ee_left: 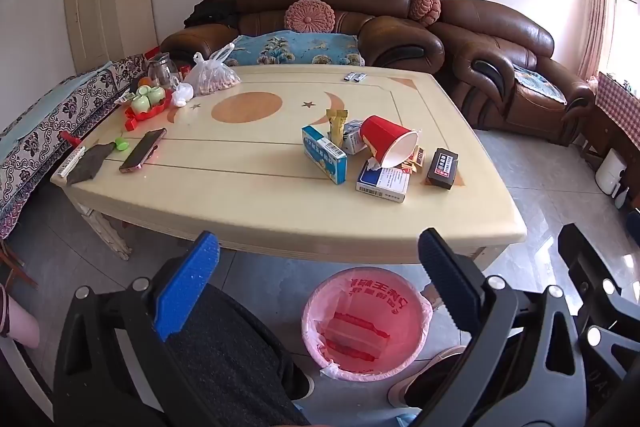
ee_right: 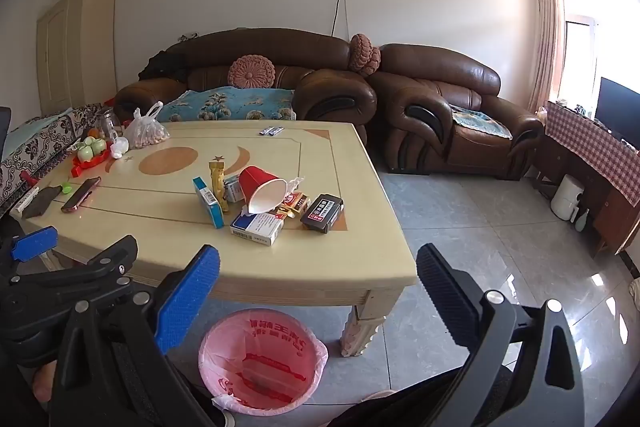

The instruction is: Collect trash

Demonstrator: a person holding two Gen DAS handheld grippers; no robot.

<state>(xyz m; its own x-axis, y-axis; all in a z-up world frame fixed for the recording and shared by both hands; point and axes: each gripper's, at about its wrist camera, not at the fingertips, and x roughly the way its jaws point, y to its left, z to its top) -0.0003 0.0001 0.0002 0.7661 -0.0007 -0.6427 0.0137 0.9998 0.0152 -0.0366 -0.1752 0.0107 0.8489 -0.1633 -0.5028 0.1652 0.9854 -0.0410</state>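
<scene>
The left gripper (ee_left: pixel 318 267) has its fingers wide apart, with nothing between them. The right gripper (ee_right: pixel 318 287) is the same, fingers wide apart and empty.

The trash sits in a little pile on the bench (ee_left: pixel 248 203), up ahead of both pairs of fingers and well apart from them. In the pile a red cup (ee_left: pixel 386 143) lies tipped over on a blue and white box (ee_left: pixel 384 183). A blue box (ee_left: pixel 324 155) stands to its left, and a black box (ee_left: pixel 442 169) lies to its right.

A pink bin (ee_left: pixel 366 323) stands on the floor below the bench edge, between the left fingers in that view.
</scene>
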